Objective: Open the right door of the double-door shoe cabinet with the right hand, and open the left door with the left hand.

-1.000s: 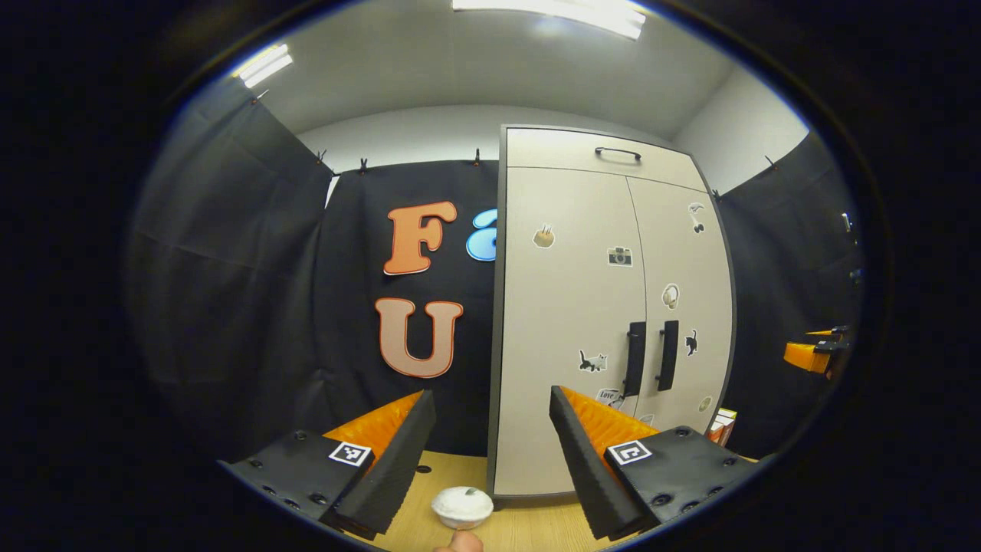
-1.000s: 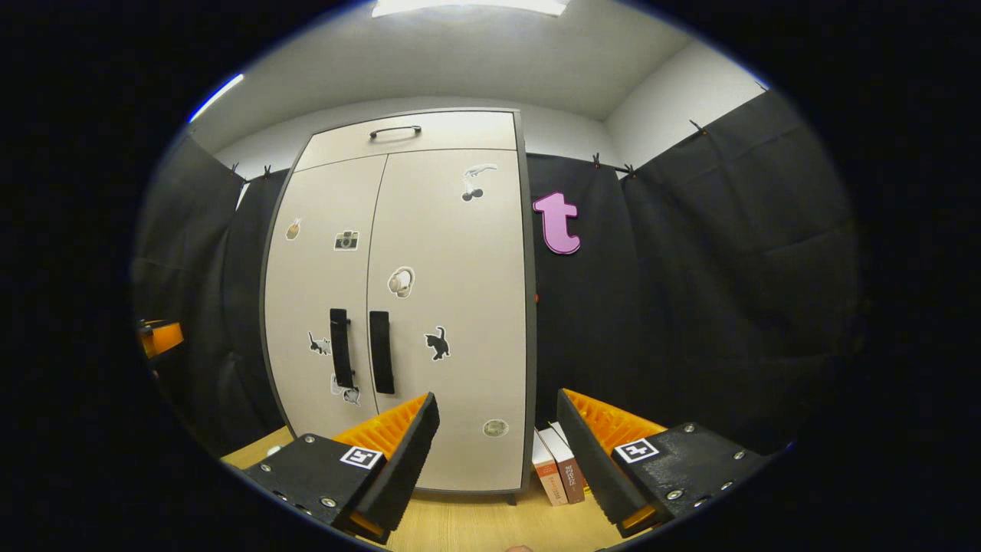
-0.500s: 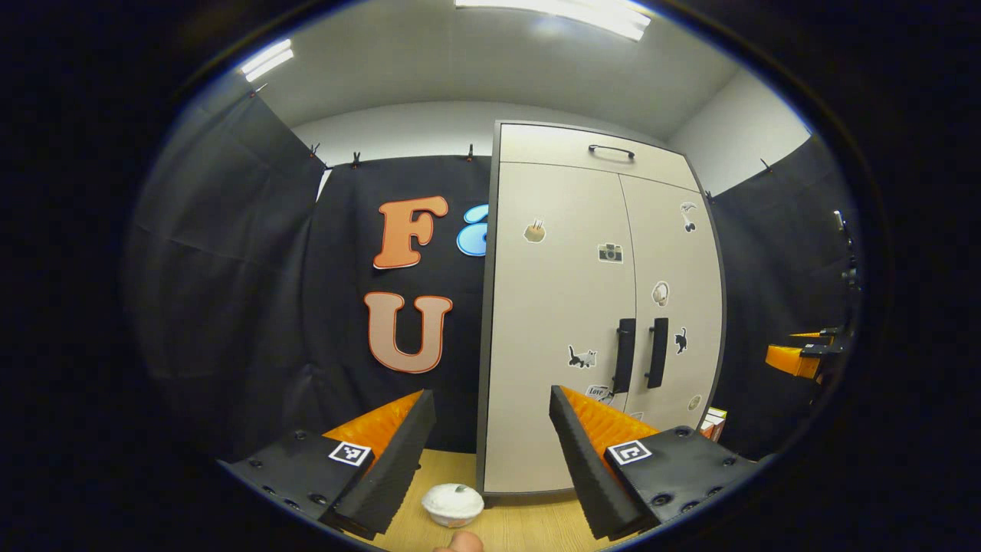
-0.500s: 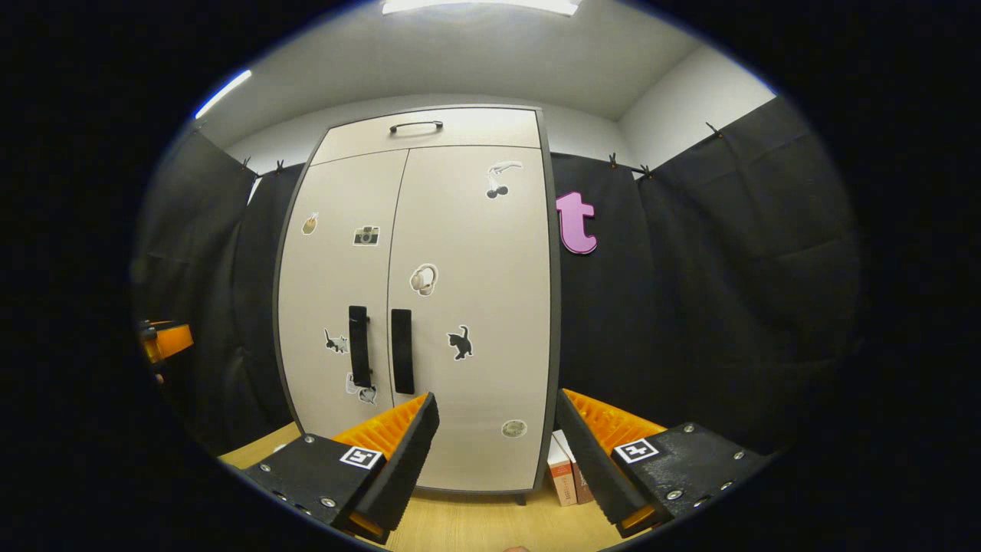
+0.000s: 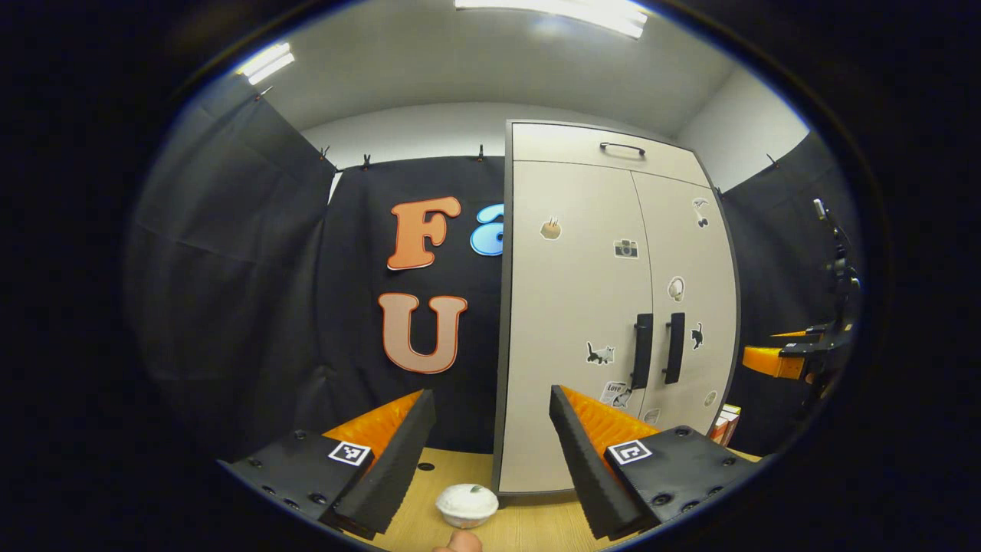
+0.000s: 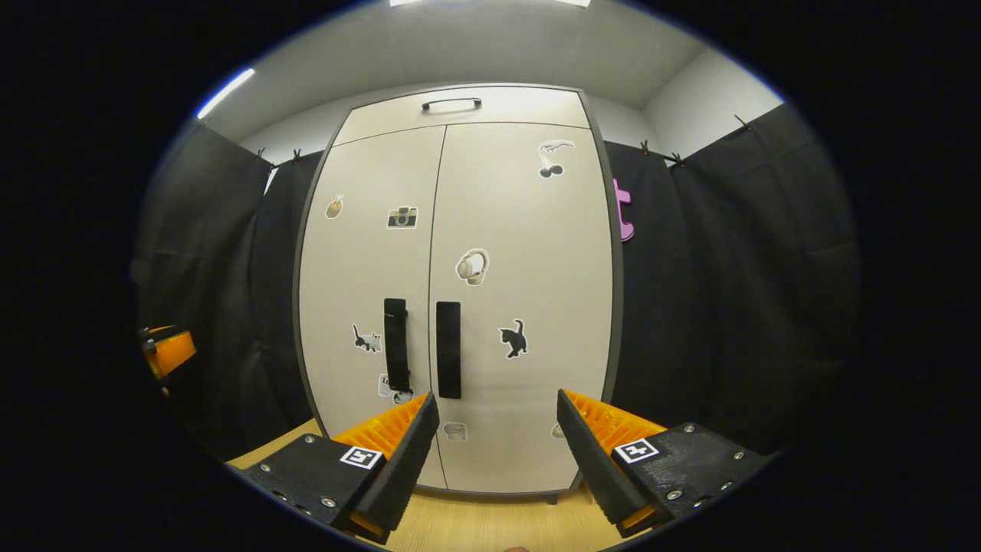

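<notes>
The beige shoe cabinet [image 6: 460, 307] stands ahead with both doors shut and stickers on them. Its right door handle [image 6: 448, 349] and left door handle [image 6: 395, 345] are black vertical bars at the middle seam. In the right gripper view my right gripper [image 6: 494, 425] is open, a short way in front of the right door, below and right of its handle. In the left gripper view the cabinet [image 5: 605, 307] stands to the right, with the left door handle [image 5: 642, 350] and the right door handle [image 5: 674, 347]. My left gripper [image 5: 490, 422] is open, well back from the doors.
A small white bowl [image 5: 466, 504] sits on the wooden floor [image 5: 529, 521] just left of the cabinet's base. Books [image 5: 724, 424] stand by the cabinet's right side. The other gripper [image 5: 789, 356] shows far right in the left gripper view, and at the left edge [image 6: 170, 350] in the right gripper view.
My right gripper has moved closer to the cabinet and swung left, so the doors now loom larger and centred. The left gripper has shifted only slightly.
</notes>
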`<state>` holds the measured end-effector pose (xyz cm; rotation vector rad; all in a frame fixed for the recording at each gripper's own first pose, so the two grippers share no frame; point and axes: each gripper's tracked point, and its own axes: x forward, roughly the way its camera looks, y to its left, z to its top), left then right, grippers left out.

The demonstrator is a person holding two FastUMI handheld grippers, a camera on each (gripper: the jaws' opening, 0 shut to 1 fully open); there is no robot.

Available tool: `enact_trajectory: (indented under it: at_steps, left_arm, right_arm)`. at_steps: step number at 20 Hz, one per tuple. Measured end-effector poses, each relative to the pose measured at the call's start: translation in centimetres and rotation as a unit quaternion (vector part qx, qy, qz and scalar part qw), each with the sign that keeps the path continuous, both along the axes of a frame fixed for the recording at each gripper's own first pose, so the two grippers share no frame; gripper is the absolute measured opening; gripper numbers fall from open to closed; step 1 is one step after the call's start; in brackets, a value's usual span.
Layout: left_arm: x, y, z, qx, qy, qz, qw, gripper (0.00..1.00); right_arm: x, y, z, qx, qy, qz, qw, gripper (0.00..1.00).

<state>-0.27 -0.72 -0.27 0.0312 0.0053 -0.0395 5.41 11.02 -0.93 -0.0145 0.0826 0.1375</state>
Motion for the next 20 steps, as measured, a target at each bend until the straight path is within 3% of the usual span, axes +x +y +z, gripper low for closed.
enact_trajectory:
  at_steps: [8,13,17,20]
  left_arm:
    - [0.0,2.2,-0.7,0.003,-0.003,0.024,1.0,0.96]
    - [0.4,3.3,-2.5,0.005,0.009,0.035,0.999,0.96]
    - [0.8,3.8,-3.4,0.017,0.016,0.039,0.999,0.96]
    - [0.9,3.9,-3.8,0.021,0.016,0.04,0.999,0.96]
  right_arm:
    - [6.6,5.1,-1.8,0.017,0.015,0.023,0.999,0.94]
    - [11.3,5.9,-2.7,0.003,0.013,0.0,1.0,0.94]
    - [13.5,6.5,-2.8,0.023,0.016,-0.003,1.0,0.94]
    - [14.4,6.3,-2.9,0.021,0.012,-0.012,1.0,0.88]
